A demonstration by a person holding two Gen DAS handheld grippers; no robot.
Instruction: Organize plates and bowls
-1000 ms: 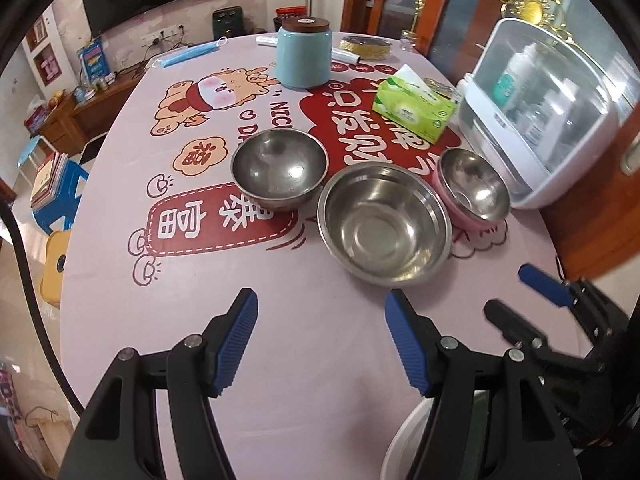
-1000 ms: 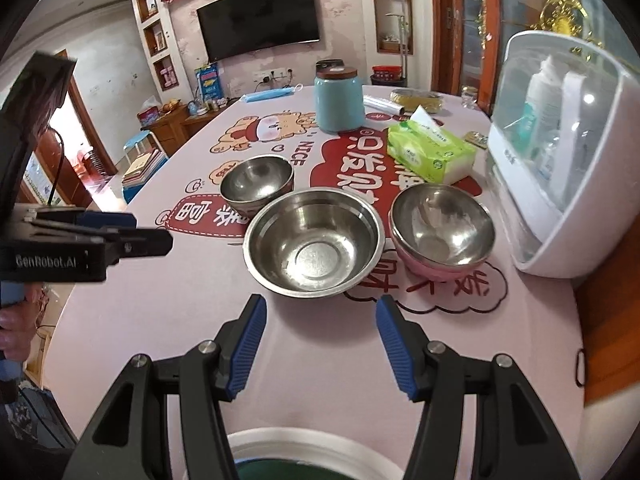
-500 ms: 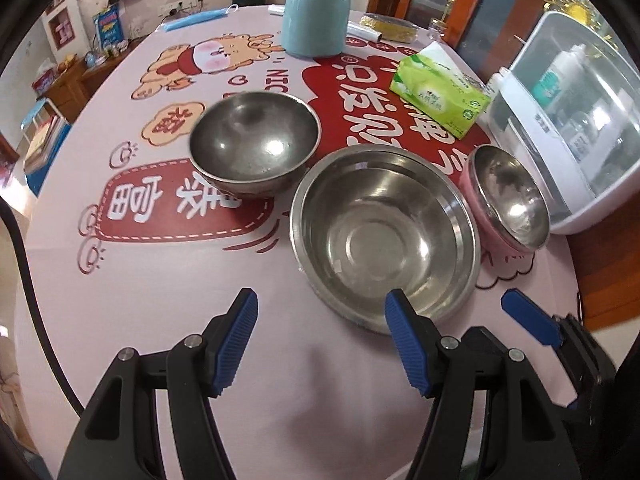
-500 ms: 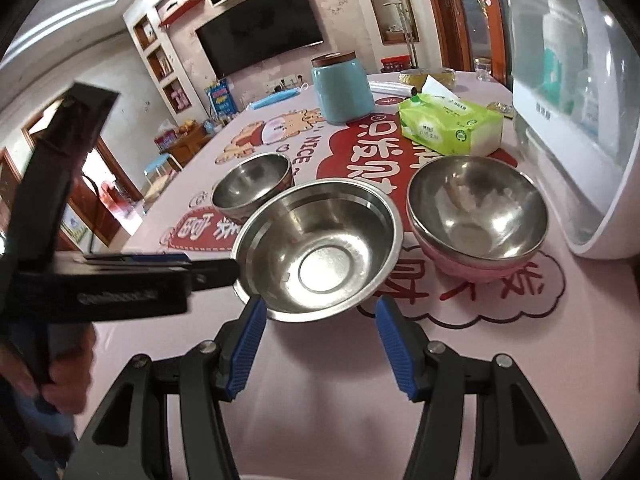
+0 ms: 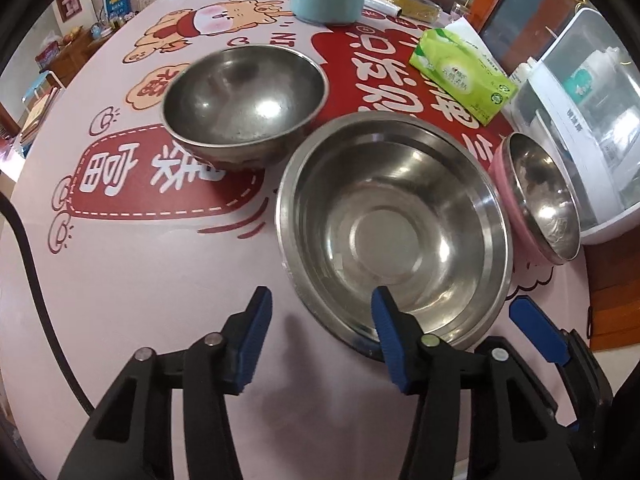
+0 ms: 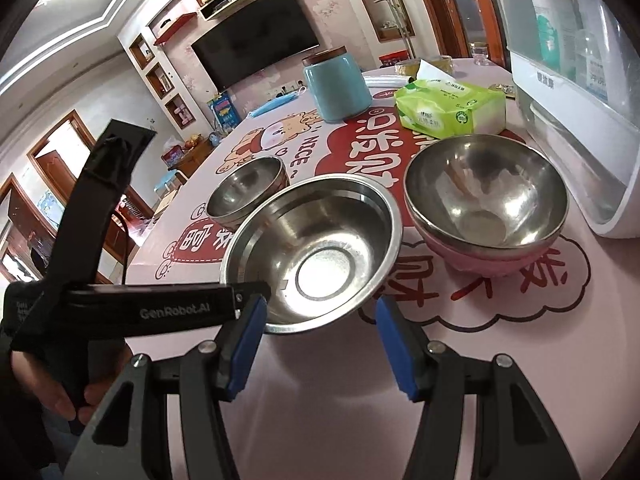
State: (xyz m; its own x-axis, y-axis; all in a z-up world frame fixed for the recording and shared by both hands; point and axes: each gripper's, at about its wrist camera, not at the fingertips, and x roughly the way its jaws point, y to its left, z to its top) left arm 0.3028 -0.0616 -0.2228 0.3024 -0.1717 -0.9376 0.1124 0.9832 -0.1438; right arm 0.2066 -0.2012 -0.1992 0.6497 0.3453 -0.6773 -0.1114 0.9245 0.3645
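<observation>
Both claws have closed in on the wide steel basin (image 5: 394,224), which sits between the small steel bowl (image 5: 244,98) and pink-rimmed bowl (image 5: 538,196); left gripper (image 5: 320,344) and right gripper (image 6: 318,344) gape wide, empty, likely poised for stacking

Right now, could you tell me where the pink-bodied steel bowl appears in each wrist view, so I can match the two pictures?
Left wrist view: the pink-bodied bowl sits at the right edge, right of the large steel bowl.
Right wrist view: it is right of centre, again right of the large steel bowl.
Shared landmark: the green tissue pack lies behind it in both.
</observation>
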